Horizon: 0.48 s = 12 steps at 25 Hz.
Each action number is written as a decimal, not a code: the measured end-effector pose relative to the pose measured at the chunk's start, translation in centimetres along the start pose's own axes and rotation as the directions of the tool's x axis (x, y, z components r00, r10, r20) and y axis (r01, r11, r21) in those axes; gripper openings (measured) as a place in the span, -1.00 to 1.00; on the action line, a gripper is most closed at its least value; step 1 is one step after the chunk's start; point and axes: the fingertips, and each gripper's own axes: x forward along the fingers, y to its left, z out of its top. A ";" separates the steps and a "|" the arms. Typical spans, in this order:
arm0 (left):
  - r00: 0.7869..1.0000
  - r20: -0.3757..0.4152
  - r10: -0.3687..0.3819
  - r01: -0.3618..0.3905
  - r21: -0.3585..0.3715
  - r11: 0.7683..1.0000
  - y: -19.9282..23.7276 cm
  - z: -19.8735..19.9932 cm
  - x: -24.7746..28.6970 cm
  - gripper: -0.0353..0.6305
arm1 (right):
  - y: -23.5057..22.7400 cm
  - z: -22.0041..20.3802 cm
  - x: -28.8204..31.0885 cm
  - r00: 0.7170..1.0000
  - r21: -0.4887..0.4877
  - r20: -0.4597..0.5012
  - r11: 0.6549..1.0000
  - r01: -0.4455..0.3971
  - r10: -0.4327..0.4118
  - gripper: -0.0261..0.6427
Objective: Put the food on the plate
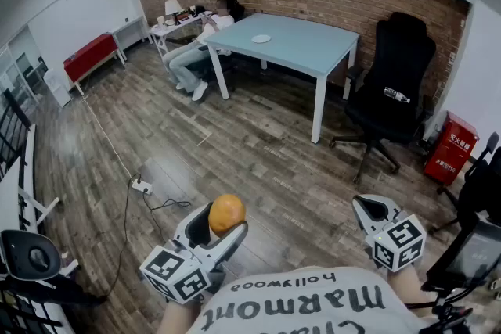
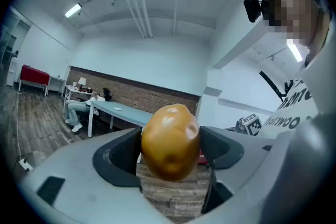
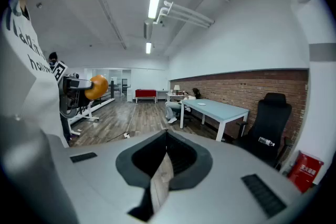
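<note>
My left gripper (image 1: 225, 227) had its jaws wide, clamped on the round orange food (image 1: 227, 213), held in the air well apart from the desk (image 1: 313, 51) and its plate (image 1: 261, 38). Only the right gripper (image 3: 167, 136) view showed me its 2 jaws together, nothing between them.

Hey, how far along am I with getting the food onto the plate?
Done: the orange food item is picked up, clamped in the left gripper. In hand: it is held up, well across the floor from the blue table. Left: reach the table and set it on the white plate, which looks empty. The right gripper is shut and empty.
</note>
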 end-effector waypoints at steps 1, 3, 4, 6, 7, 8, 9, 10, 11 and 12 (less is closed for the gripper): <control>1.000 -0.001 0.000 0.000 0.000 1.000 0.1 0.1 -0.1 0.16 | 0.2 0.1 0.0 1.000 0.001 -0.001 1.000 -0.003 0.003 -0.89; 1.000 -0.002 -0.001 0.001 0.001 1.000 0.2 0.3 -0.1 0.16 | 0.5 0.1 0.1 1.000 0.003 -0.004 1.000 -0.009 0.009 -0.89; 1.000 -0.003 -0.003 0.003 0.003 1.000 0.2 0.3 -0.1 0.16 | 0.7 0.1 0.2 1.000 0.003 -0.005 1.000 -0.012 0.012 -0.89; 1.000 -0.005 -0.004 0.004 0.009 1.000 0.3 0.3 0.0 0.16 | 0.7 -0.1 0.4 1.000 0.003 -0.008 1.000 -0.015 0.015 -0.89; 1.000 -0.005 -0.003 0.003 0.010 1.000 0.3 0.2 0.0 0.16 | 0.7 -0.1 0.5 1.000 0.006 -0.007 1.000 -0.017 0.017 -0.89; 1.000 -0.006 -0.001 0.001 0.011 1.000 0.4 0.1 0.0 0.16 | 0.7 -0.2 0.6 1.000 0.014 0.000 1.000 -0.019 0.019 -0.89; 1.000 -0.007 0.001 -0.001 0.010 1.000 0.6 0.0 0.0 0.16 | 0.6 -0.2 0.7 1.000 0.024 0.009 0.999 -0.024 0.023 -0.89; 1.000 -0.008 0.005 -0.005 0.008 1.000 0.7 -0.1 0.0 0.16 | 0.6 -0.1 0.8 0.999 0.034 0.018 0.999 -0.029 0.028 -0.89; 1.000 -0.009 0.008 -0.008 0.007 1.000 0.9 -0.1 0.1 0.16 | 0.6 -0.1 1.0 0.999 0.041 0.023 0.999 -0.033 0.032 -0.89; 1.000 -0.010 0.011 -0.011 0.005 1.000 1.1 -0.1 0.1 0.16 | 0.6 -0.1 1.1 0.999 0.045 0.023 0.998 -0.035 0.034 -0.89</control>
